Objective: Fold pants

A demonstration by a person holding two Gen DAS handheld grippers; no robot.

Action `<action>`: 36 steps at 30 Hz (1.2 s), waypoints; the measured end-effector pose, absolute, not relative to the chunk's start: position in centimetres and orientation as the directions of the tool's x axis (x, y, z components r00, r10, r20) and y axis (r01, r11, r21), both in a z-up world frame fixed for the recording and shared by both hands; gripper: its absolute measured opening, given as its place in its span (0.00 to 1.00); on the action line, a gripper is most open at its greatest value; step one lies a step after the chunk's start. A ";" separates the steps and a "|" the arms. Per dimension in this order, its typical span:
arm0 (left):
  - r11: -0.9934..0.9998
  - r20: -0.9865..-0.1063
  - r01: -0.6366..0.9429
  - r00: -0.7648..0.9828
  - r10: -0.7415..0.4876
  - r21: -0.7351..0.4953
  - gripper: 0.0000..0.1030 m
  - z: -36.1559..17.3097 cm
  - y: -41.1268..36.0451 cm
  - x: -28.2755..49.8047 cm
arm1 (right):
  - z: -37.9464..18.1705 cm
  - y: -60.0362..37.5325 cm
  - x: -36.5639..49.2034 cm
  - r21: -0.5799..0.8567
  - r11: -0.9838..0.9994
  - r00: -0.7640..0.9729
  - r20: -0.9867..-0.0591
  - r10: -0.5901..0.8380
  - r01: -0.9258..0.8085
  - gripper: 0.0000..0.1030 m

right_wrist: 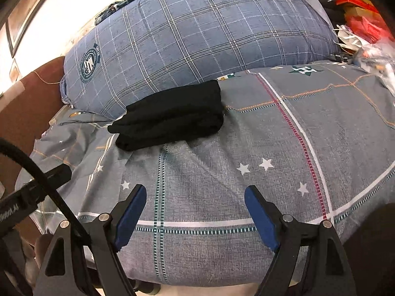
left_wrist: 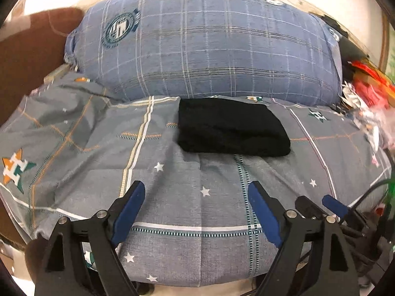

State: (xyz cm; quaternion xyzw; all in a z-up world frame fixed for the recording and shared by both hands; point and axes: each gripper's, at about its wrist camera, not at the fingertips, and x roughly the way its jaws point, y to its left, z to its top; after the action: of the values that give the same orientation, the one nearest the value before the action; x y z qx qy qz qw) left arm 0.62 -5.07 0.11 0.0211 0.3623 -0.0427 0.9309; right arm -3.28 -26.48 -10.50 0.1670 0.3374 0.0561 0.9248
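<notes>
black pants (left_wrist: 232, 128), folded into a bundle lying crosswise against the plaid pillow (left_wrist: 209, 44), sit ahead of both empty, wide-open tongs, left gripper (left_wrist: 196, 194) and right gripper (right_wrist: 195, 197) about equally near.

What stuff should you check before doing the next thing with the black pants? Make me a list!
1. Pants folded into a neat bundle: ok, a compact black stack on the bedsheet.
2. Left gripper empty: ok, jaws apart, nothing between them.
3. Right gripper empty: ok, jaws apart, only sheet beneath.
4. Grippers clear of the pants: ok, both sit nearer the camera, apart from the bundle.
5. Bundle away from the pillow: not ok, its far edge sits right at the pillow.
6. Fold edges even underneath: cannot tell, the fabric is too dark.
</notes>
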 end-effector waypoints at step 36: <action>0.994 -0.708 0.105 0.702 -0.077 -0.004 0.82 -1.0 -5.3 0.4 | -11.0 -24.8 -3.5 0.299 0.954 0.753 -0.624 0.206 -0.013 0.86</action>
State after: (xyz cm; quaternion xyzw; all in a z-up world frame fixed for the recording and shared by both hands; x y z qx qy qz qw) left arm 0.38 -5.28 -0.98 0.0184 0.3829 -0.0493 0.9223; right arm -3.50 -24.81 -10.95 0.1394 0.3462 0.0593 0.9258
